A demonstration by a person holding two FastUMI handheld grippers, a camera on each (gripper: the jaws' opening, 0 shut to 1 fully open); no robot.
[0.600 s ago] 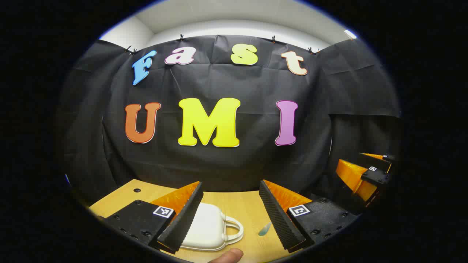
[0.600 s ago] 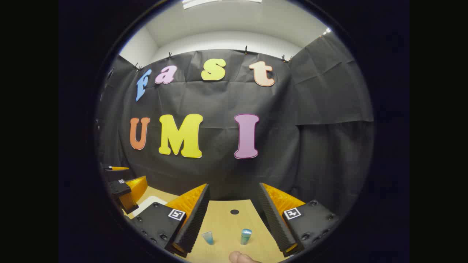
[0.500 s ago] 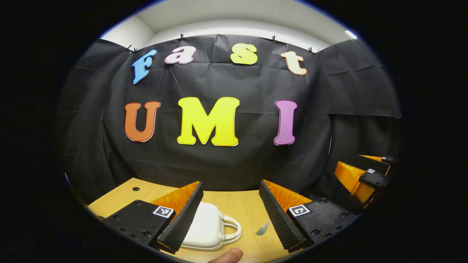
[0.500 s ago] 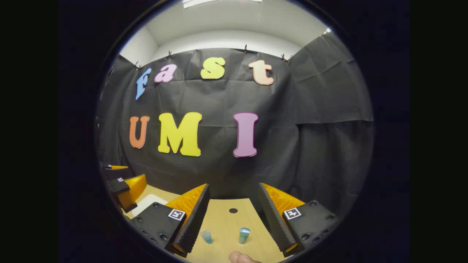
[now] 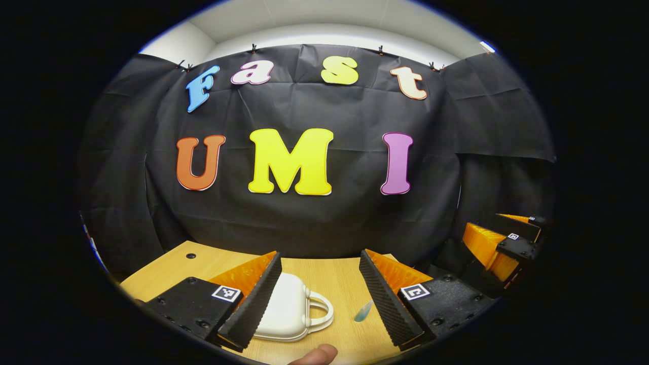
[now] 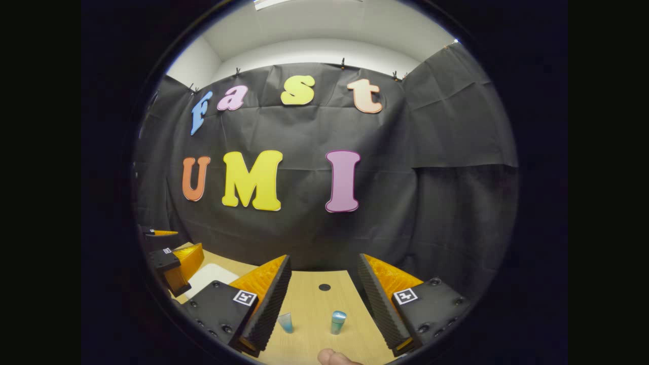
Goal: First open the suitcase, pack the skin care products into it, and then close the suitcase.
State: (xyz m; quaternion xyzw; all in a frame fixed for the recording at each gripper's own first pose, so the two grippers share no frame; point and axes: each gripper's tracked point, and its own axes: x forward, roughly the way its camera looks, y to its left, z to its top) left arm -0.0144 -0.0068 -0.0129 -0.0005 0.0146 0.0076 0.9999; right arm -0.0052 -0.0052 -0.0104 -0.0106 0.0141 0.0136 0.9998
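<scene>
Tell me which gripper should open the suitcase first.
Left, probably. The closed white suitcase lies just ahead of the open left gripper; the right gripper, also open, faces two small blue containers instead.

White suitcase (image 5: 286, 309) closed, flat — 2 blue-green skincare items (image 6: 338, 322) nearby.

Wooden table (image 6: 312, 309), black cloth wall (image 5: 314, 223), white ceiling (image 6: 324, 25)

Left claw (image 5: 320, 296) held level and pointing forward, fingers spread wide — nothing between them. Right claw (image 6: 324, 301) likewise parted and empty, aimed the same way. A fingertip (image 5: 315, 353) peeking in at the bottom edge of the left gripper view — another (image 6: 334, 357) low in the right gripper view.
</scene>
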